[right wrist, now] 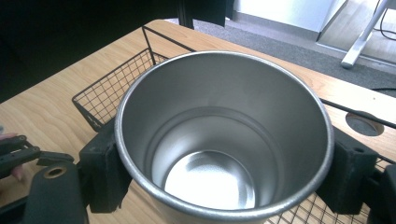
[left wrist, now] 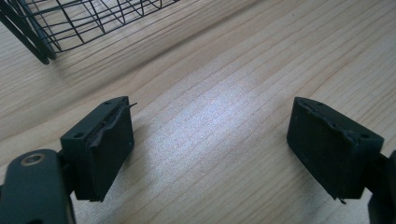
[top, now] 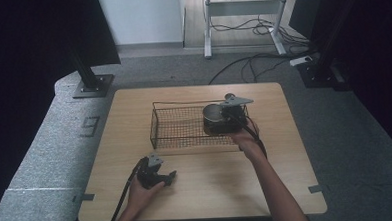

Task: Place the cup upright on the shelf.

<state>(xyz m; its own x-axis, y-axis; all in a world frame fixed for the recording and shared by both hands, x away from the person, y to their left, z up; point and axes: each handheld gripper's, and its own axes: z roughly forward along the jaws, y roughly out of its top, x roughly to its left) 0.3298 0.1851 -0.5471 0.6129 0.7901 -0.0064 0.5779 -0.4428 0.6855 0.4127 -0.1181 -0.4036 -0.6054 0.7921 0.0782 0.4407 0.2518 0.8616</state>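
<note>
A black wire basket [top: 177, 127] stands on the wooden table [top: 202, 185]. At its right end an upright metal cup [top: 213, 114] is held over it, and my right gripper [top: 223, 118] is shut on the cup's sides. In the right gripper view the cup [right wrist: 224, 140] is empty and shiny inside, with a black pad [right wrist: 103, 172] pressed on each flank. My left gripper [top: 171, 178] rests low over the table's front left, open with nothing between its pads [left wrist: 105, 144]; a basket corner [left wrist: 37, 28] lies ahead of it.
Bare wood spreads in front of the basket and around the left gripper. A small round hole [right wrist: 363, 123] sits in the tabletop behind the basket. Black stands [top: 90, 77] and cables [top: 262, 62] are on the grey floor beyond the table.
</note>
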